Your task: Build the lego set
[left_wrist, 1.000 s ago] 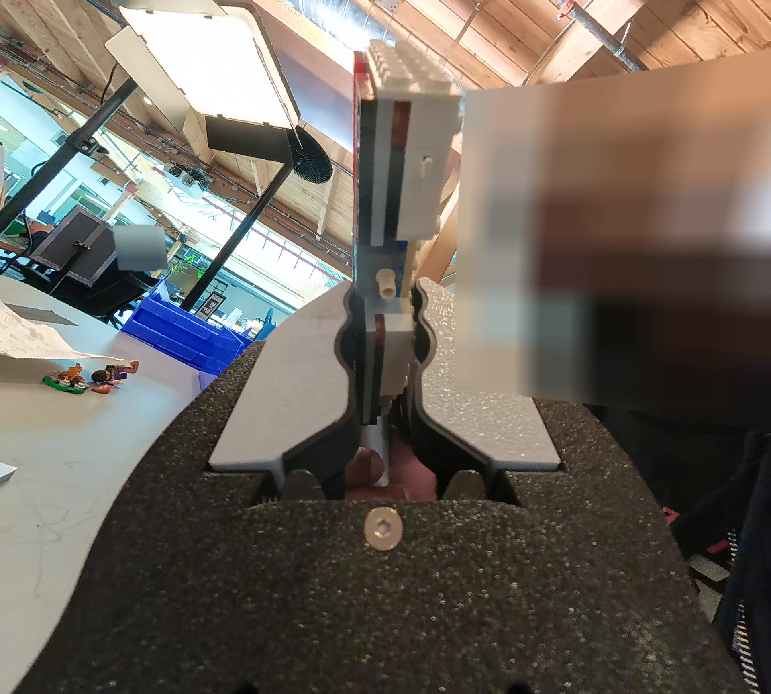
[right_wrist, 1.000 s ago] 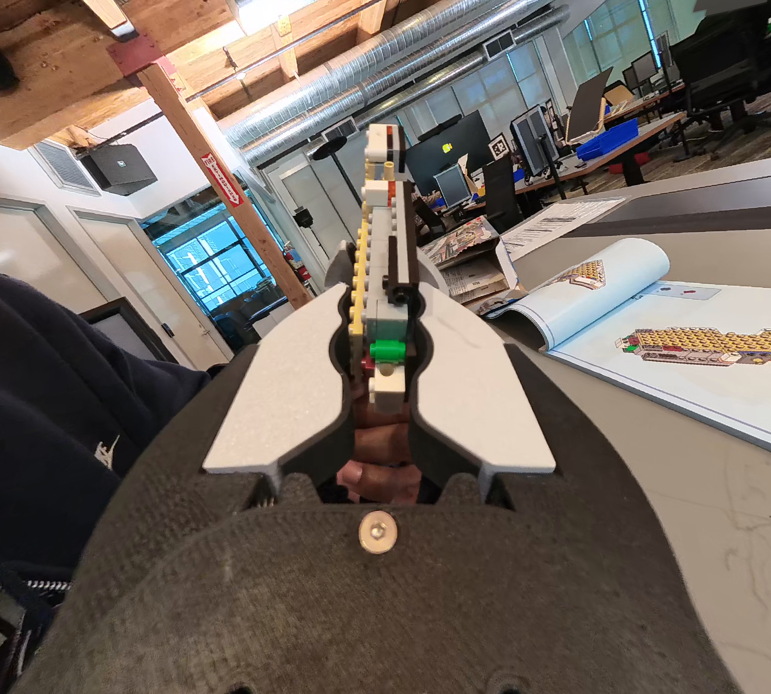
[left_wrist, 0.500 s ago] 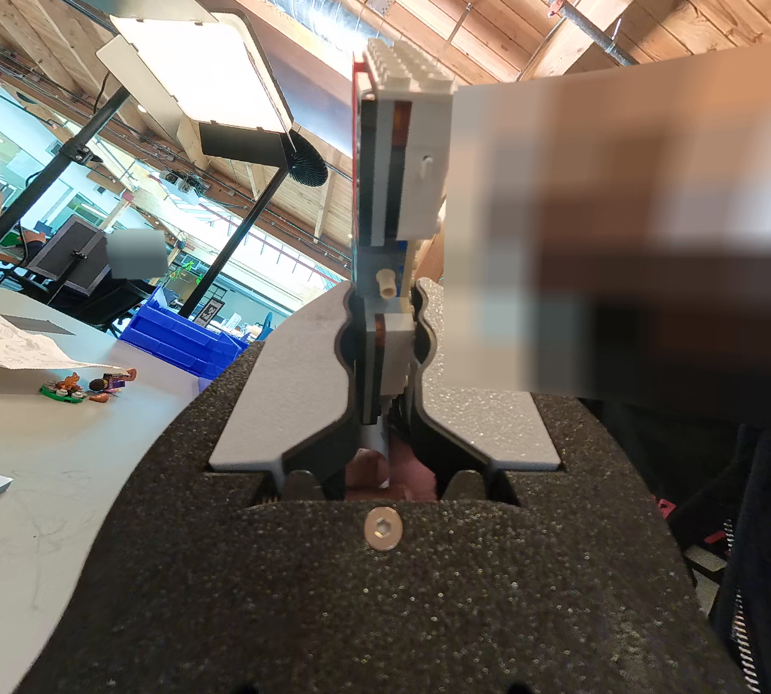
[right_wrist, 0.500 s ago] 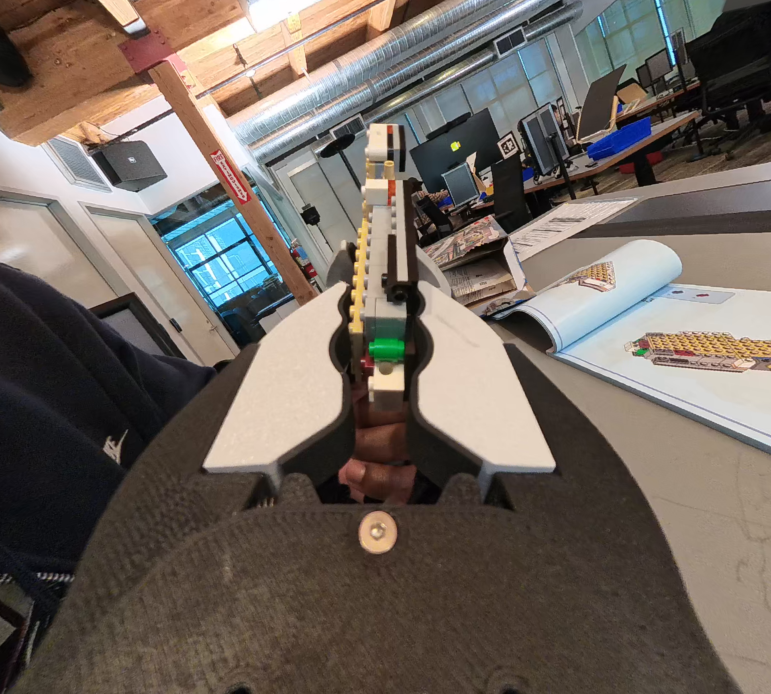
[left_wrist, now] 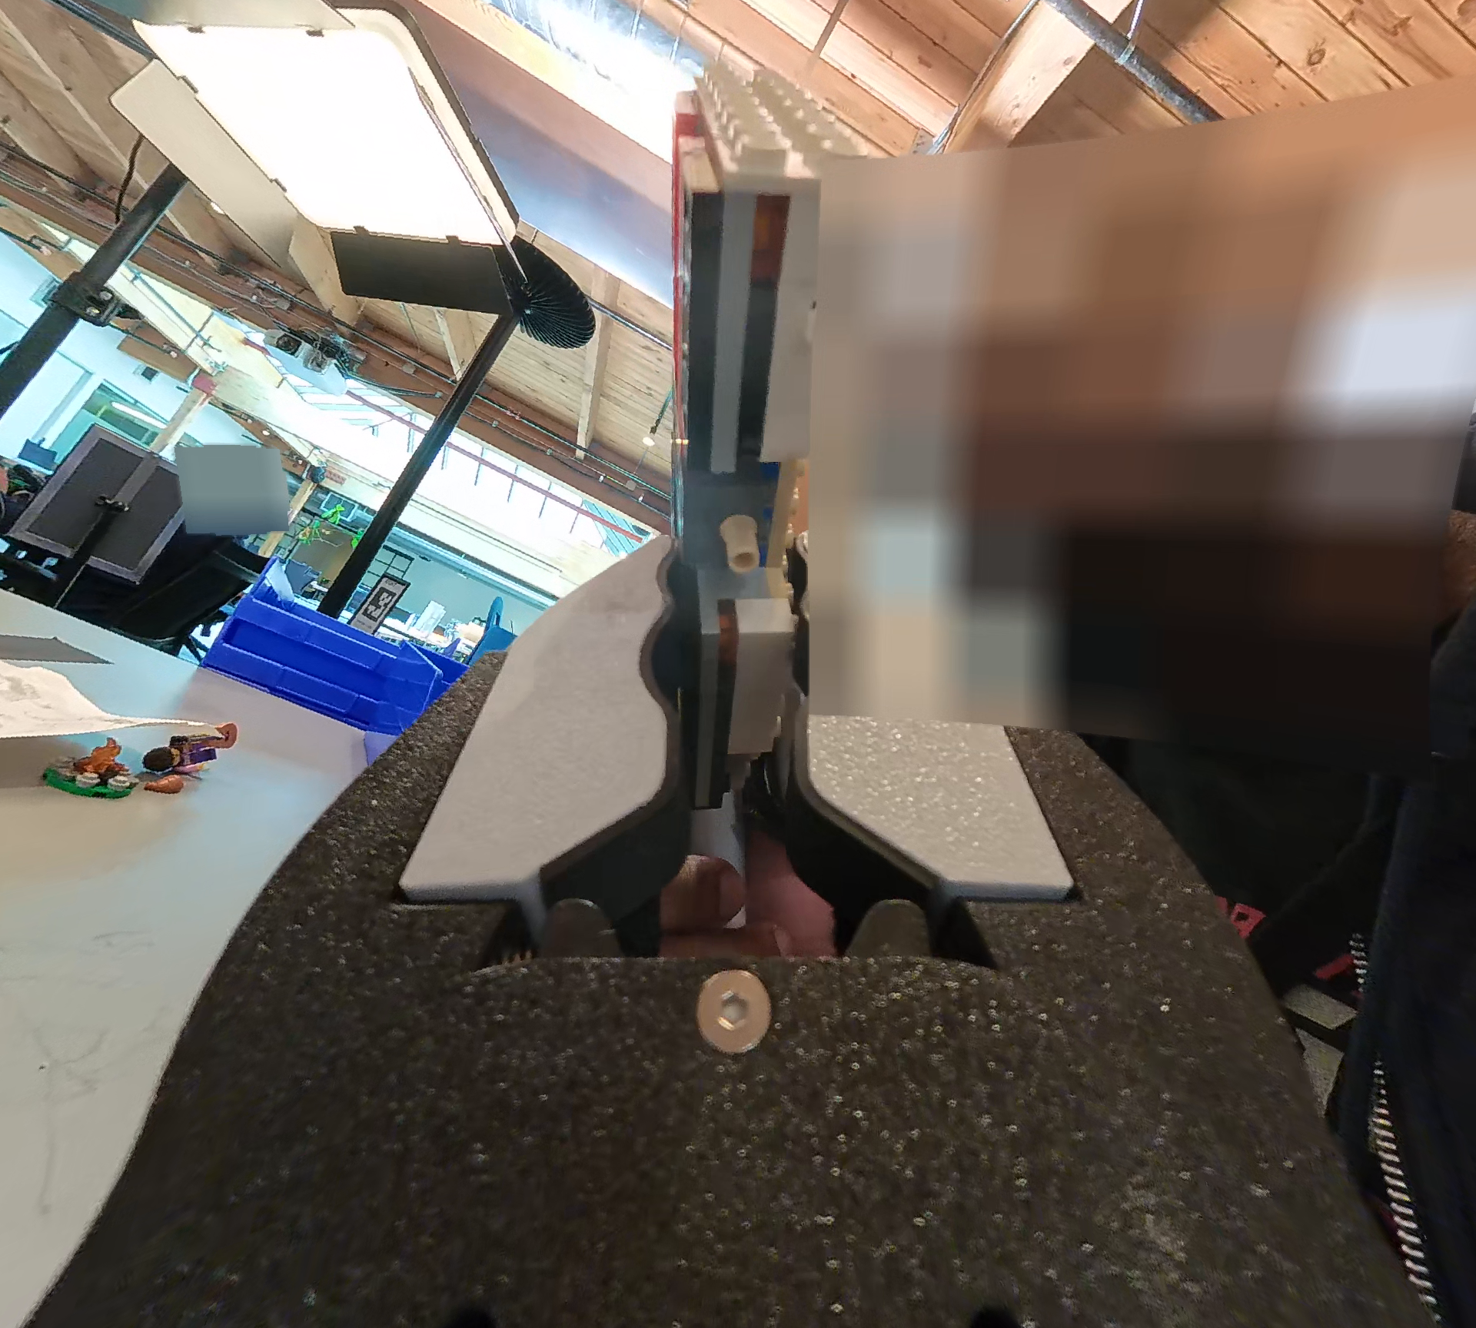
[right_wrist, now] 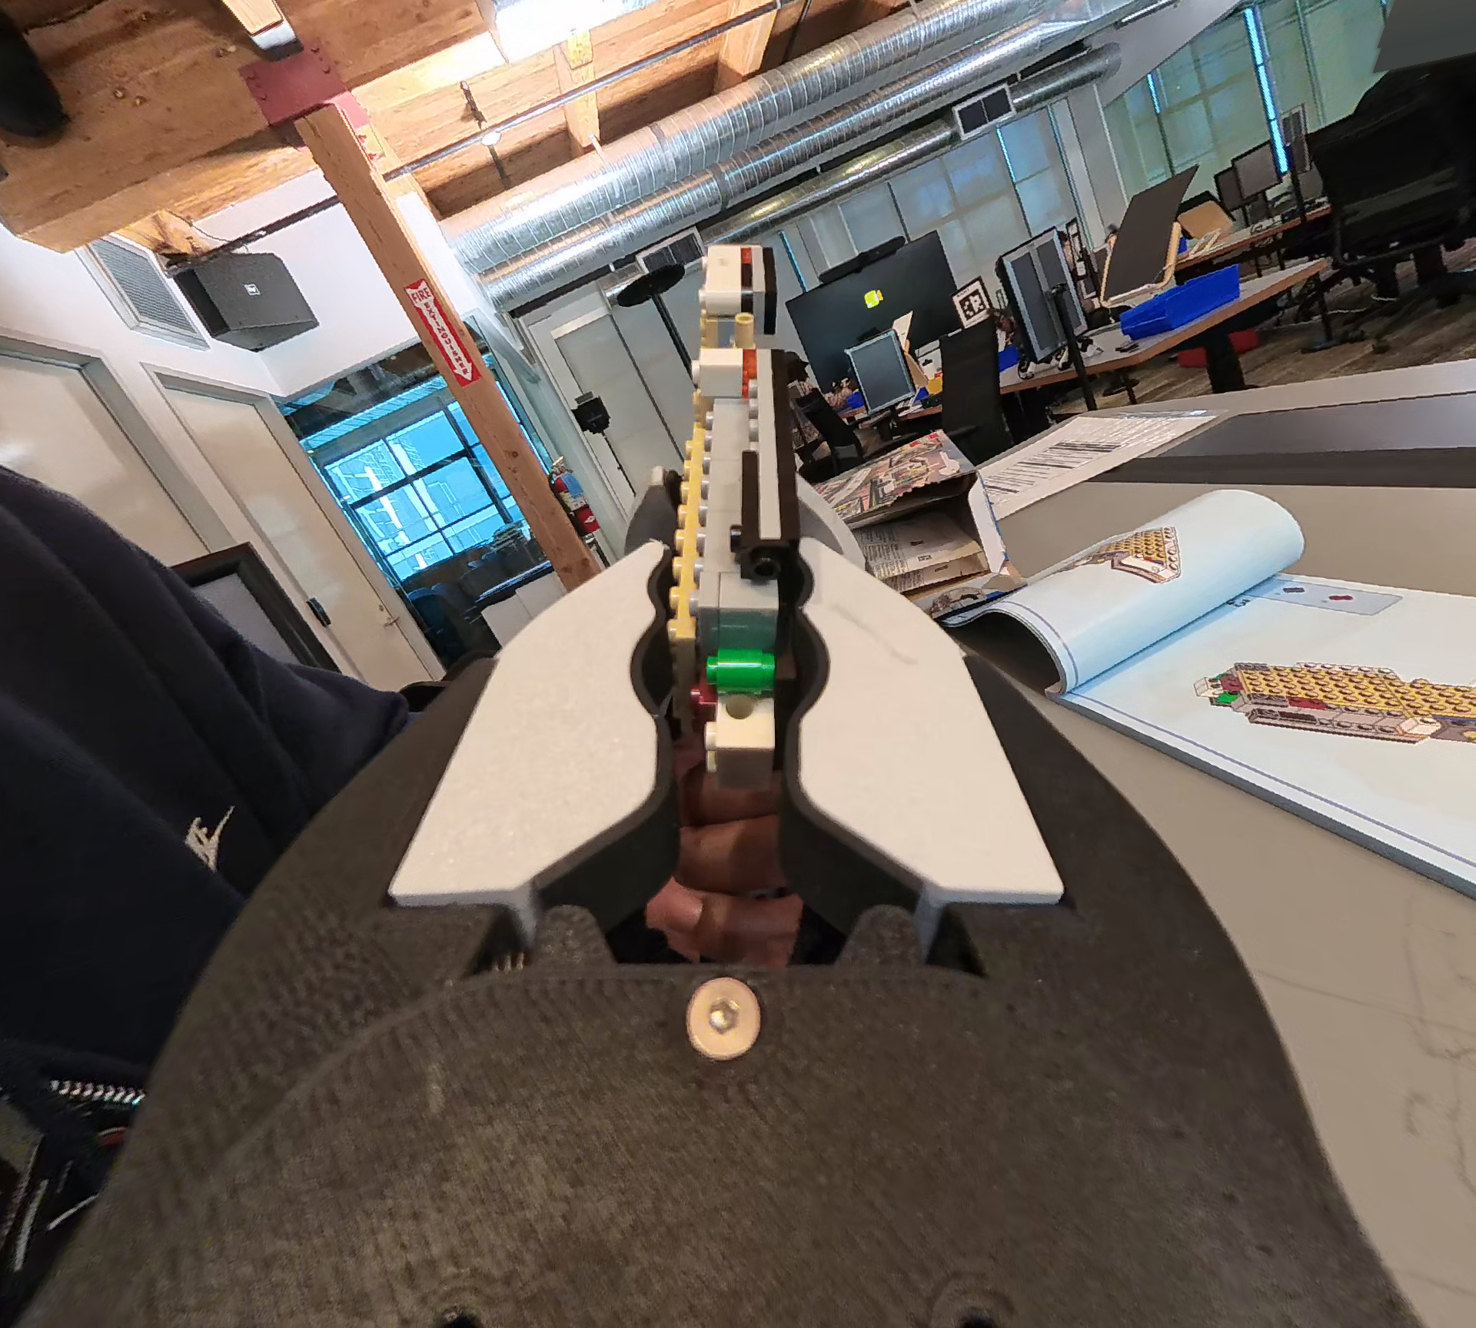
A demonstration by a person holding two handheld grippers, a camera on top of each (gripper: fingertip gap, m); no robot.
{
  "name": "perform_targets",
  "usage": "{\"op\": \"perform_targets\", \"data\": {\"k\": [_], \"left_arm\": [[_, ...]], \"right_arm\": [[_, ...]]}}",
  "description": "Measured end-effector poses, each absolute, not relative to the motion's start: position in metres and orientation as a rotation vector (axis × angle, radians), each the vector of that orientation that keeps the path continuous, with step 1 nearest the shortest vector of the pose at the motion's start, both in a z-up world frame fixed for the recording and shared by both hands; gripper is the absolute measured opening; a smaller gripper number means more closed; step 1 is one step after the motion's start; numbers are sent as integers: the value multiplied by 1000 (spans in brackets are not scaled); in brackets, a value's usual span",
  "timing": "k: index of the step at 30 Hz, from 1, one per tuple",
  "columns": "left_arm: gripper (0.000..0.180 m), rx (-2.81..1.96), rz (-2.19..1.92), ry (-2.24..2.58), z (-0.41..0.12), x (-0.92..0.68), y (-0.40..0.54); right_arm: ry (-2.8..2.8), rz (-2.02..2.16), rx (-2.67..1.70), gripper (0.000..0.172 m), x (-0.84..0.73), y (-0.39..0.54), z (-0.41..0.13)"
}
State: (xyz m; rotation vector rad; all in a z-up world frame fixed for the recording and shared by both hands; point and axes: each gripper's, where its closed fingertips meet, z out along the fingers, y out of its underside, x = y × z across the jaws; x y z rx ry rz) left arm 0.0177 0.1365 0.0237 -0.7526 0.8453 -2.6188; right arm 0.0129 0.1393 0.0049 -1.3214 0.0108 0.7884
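Note:
My left gripper (left_wrist: 735, 575) is shut on one end of a long brick model (left_wrist: 747, 331), grey, black and white with a white studded plate on top and a tan peg near the pads. The model is raised off the table and points up toward the ceiling. My right gripper (right_wrist: 731, 571) is shut on the other end of the brick model (right_wrist: 739, 459), which here shows a yellow studded edge, a black strip, a green piece and a white block. The left gripper's fingers (right_wrist: 651, 511) show just behind, on the same model.
An open instruction booklet (right_wrist: 1246, 659) lies on the grey table (right_wrist: 1318, 970) to the right, with a cardboard box (right_wrist: 910, 523) behind it. Small brick figures (left_wrist: 136, 767) and a paper sheet lie on the table at the left. A dark sleeve (right_wrist: 120, 691) is close on the left. Only a small space, under 4 cm, lies between the two pairs of fingers.
Both grippers keep their hold on the model. The views shift only slightly as the hands drift; nothing was let go or taken up.

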Motion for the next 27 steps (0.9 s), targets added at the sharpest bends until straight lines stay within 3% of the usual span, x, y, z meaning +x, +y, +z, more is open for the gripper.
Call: {"op": "perform_targets", "data": {"k": [27], "left_arm": [[23,-740,-2552,911,23,17,135]], "right_arm": [[4,805,-1342,25,12,138,4]]}}
